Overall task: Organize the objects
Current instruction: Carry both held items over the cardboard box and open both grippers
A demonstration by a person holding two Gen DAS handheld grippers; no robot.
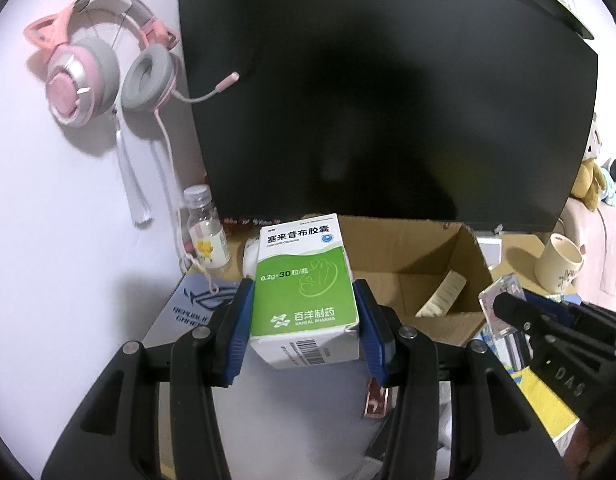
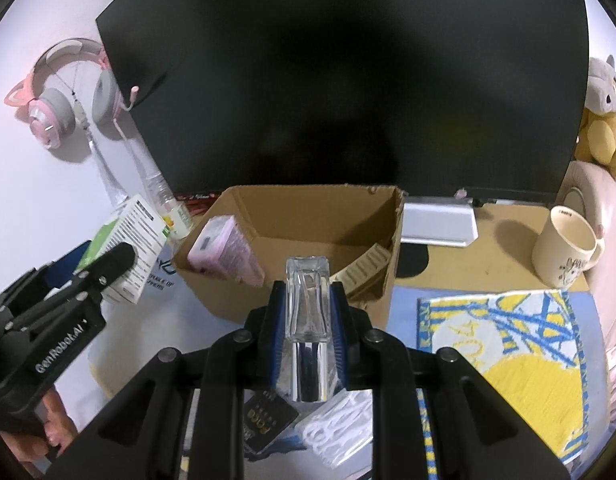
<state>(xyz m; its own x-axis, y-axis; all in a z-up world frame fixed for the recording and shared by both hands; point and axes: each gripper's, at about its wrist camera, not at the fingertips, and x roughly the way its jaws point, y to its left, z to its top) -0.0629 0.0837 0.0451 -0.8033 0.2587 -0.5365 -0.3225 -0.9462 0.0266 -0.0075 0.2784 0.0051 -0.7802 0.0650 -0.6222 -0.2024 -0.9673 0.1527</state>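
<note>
We are holding the medicine box [image 1: 303, 296] and glass bottle [image 2: 308, 312], jaws clamped, lengthwise toward the cardboard box [image 2: 308, 216] ahead.

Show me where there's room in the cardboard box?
The middle of the cardboard box is bare, between the pink packet at its left wall and the cream tube at its right. In front of the box it is crowded with the towel.

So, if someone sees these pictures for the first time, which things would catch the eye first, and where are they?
Probably the green and white medicine box, held in the left gripper in front of the open cardboard box. Next, the clear glass bottle clamped in the right gripper. The pink cat-ear headset hangs on the wall, left of the big dark monitor.
</note>
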